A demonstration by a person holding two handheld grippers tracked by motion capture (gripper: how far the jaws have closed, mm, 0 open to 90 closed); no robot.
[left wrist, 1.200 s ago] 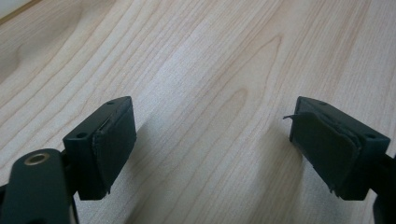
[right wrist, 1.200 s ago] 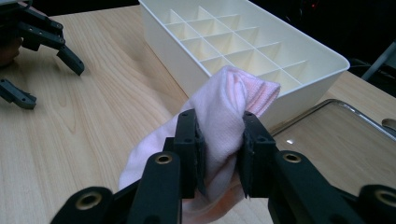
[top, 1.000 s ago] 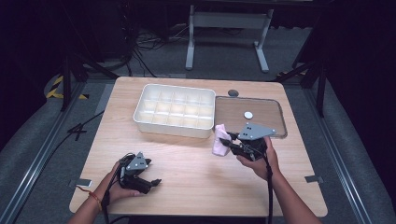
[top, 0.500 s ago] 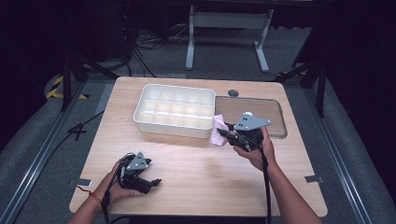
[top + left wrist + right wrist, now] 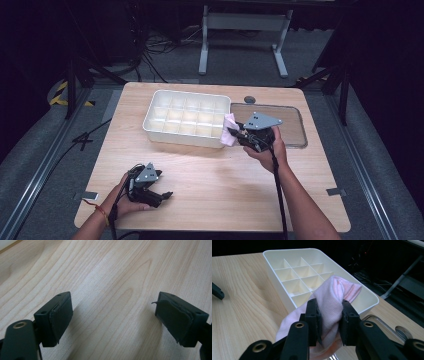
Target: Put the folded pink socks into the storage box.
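Two tongs, right tongs [image 5: 329,322] pinching pink cloth [image 5: 332,297], beside divided tray [image 5: 287,255]

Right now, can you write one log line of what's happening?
right gripper: shut on pink cloth, beside white tray | left gripper: open, empty, over table

Two black claws, left claw [image 5: 162,195], right claw [image 5: 235,134], each topped by a grey three-cornered plate, black cable trailing along bare forearms, brass-ringed screw holes, worn pads [image 5: 61,315], red-orange wristband [image 5: 101,213]
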